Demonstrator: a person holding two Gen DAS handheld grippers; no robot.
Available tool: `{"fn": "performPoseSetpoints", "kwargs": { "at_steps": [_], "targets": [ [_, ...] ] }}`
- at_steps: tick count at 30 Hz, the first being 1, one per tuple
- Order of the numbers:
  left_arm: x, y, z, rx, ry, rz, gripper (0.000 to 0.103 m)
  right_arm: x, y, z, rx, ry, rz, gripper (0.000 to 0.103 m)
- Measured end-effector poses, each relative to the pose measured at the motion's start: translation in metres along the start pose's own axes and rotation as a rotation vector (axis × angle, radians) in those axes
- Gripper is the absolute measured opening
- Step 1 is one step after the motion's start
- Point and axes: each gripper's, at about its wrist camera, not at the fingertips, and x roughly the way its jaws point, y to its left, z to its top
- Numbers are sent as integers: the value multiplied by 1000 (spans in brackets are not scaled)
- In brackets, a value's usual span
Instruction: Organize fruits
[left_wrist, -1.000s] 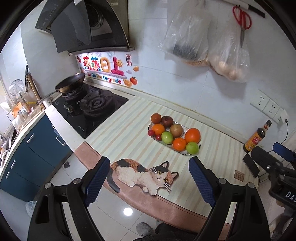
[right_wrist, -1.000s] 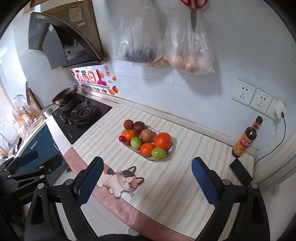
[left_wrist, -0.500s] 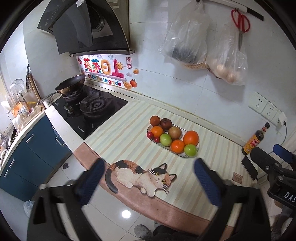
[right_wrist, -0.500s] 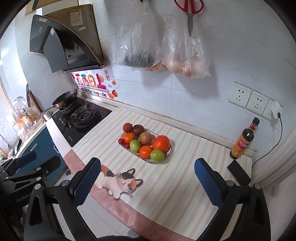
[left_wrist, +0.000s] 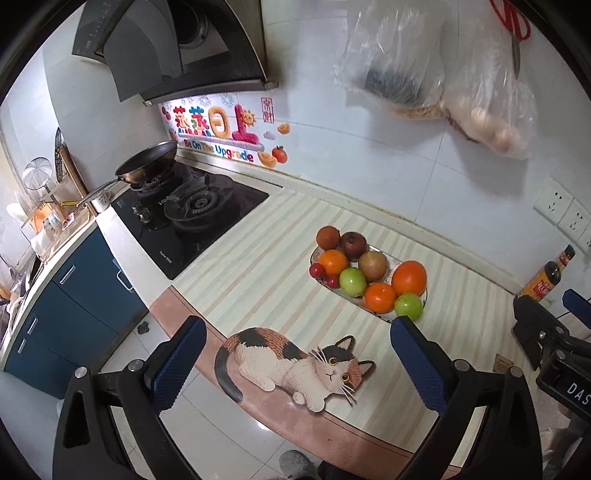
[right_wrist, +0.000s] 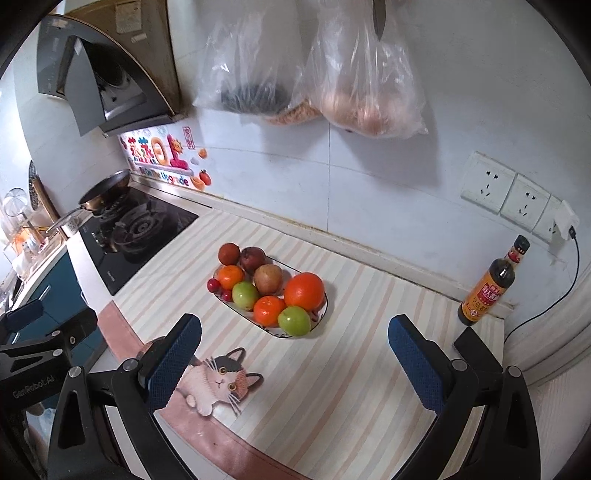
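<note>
A white oval plate (left_wrist: 424, 297) (right_wrist: 320, 314) sits on the striped counter, heaped with fruit: a large orange (left_wrist: 409, 277) (right_wrist: 304, 290), smaller oranges, green apples (left_wrist: 408, 306) (right_wrist: 294, 320), a kiwi (right_wrist: 268, 278), dark red fruits and small red cherries (left_wrist: 317, 270). My left gripper (left_wrist: 295, 354) hangs open and empty in front of the plate, over the counter's near edge. Wide open and just as empty, my right gripper (right_wrist: 295, 350) hovers in front of the plate, a little to its right. Each gripper's body shows at the edge of the other's view.
A cat-shaped sticker (left_wrist: 295, 360) (right_wrist: 218, 384) lies at the counter's front edge. A black gas hob (left_wrist: 192, 218) with a frying pan (left_wrist: 147, 162) is at left. A dark sauce bottle (right_wrist: 491, 284) and a black phone stand at right. Plastic bags (right_wrist: 314, 74) and scissors hang on the tiled wall.
Both grippers have moved forward and down toward the plate, so the fruit looks larger. The left gripper's jaws opened wider; the right's widened slightly.
</note>
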Motion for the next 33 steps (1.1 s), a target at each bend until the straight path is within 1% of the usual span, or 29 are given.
{"fn": "performPoseSetpoints", "kwargs": {
  "at_steps": [6, 11, 33],
  "targets": [
    [15, -4, 2, 0, 27, -3, 102, 22, -1, 1, -7, 28, -17, 103],
    [20, -5, 3, 1, 37, -6, 102, 29, -1, 0, -7, 42, -17, 103],
    [21, -7, 8, 1, 30, -11, 102, 31, 4, 1, -13, 55, -3, 103]
  ]
}}
